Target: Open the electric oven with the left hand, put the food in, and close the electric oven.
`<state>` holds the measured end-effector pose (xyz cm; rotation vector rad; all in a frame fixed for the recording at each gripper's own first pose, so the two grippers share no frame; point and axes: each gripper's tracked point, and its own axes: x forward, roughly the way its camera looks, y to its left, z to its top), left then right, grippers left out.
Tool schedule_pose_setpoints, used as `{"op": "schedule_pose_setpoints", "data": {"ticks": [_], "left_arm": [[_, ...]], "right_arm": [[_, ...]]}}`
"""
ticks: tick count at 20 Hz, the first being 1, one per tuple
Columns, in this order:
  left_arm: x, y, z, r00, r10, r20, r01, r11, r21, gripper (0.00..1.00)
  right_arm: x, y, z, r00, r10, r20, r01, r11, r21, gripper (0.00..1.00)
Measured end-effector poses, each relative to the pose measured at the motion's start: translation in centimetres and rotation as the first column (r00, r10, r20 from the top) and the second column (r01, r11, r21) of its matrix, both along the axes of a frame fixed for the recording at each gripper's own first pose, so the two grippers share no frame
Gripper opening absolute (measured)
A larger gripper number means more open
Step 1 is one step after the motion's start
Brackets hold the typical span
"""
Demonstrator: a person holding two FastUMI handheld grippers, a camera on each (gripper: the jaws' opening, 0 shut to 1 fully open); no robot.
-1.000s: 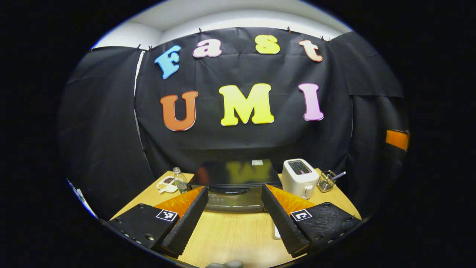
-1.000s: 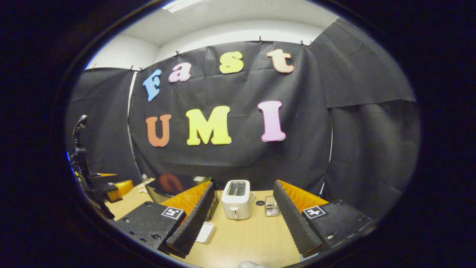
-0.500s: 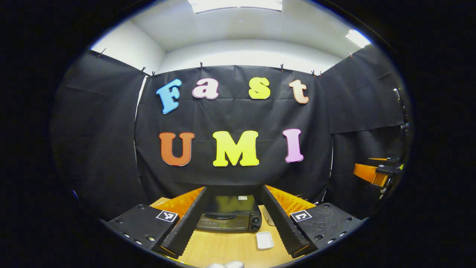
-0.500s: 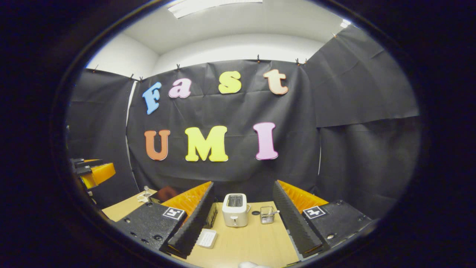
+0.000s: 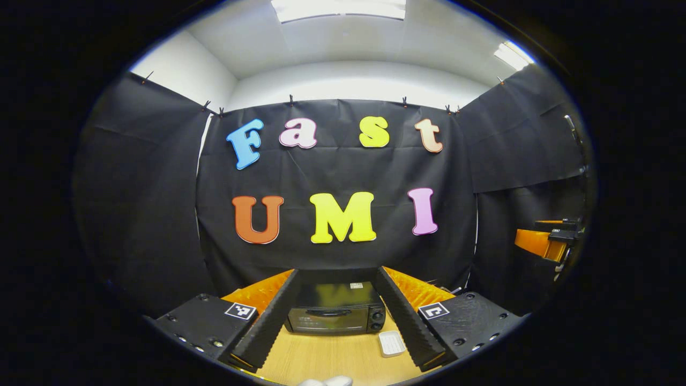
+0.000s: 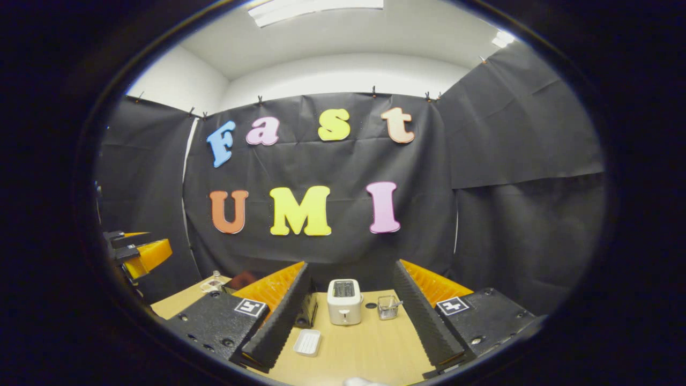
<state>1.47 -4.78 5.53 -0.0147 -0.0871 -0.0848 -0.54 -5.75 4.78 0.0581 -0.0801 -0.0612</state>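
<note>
While the black oven (image 5: 335, 315) sits shut on the tabletop (image 5: 332, 356), the left claw (image 5: 335, 327) and the right claw (image 6: 351, 327) both hang wide open, holding nothing.

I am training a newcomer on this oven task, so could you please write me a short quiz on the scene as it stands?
1. True or false: the oven door is shut.
2. What lies on the table just in front of the oven's right corner? A) white tray B) toaster C) wire basket
3. Fill in: both the left gripper and the right gripper have their jaws ____.

Key: 1 true; 2 A; 3 open.
</note>
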Motion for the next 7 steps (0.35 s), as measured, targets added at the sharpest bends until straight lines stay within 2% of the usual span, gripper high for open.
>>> {"op": "schedule_pose_setpoints", "data": {"ticks": [1,2,6,7], "left_arm": [[-0.12,-0.07,-0.37,1.000,-0.008,-0.008,0.008,1.000,0.005,0.94],[-0.28,-0.11,-0.46,1.000,-0.020,-0.010,0.020,1.000,0.004,0.95],[-0.33,0.35,-0.41,1.000,-0.028,-0.001,0.028,0.999,0.032,0.94],[-0.45,0.13,-0.34,0.999,-0.035,0.003,0.035,0.999,0.037,0.94]], "right_arm": [[-0.09,-0.03,-0.20,1.000,-0.010,-0.004,0.010,1.000,-0.008,0.90],[-0.25,0.05,-0.10,1.000,-0.017,0.000,0.017,1.000,-0.013,1.00],[-0.81,0.46,-0.24,0.999,-0.031,-0.007,0.031,1.000,-0.002,1.00],[-0.94,0.51,-0.10,0.999,-0.032,-0.003,0.032,0.999,-0.002,0.90]]}}
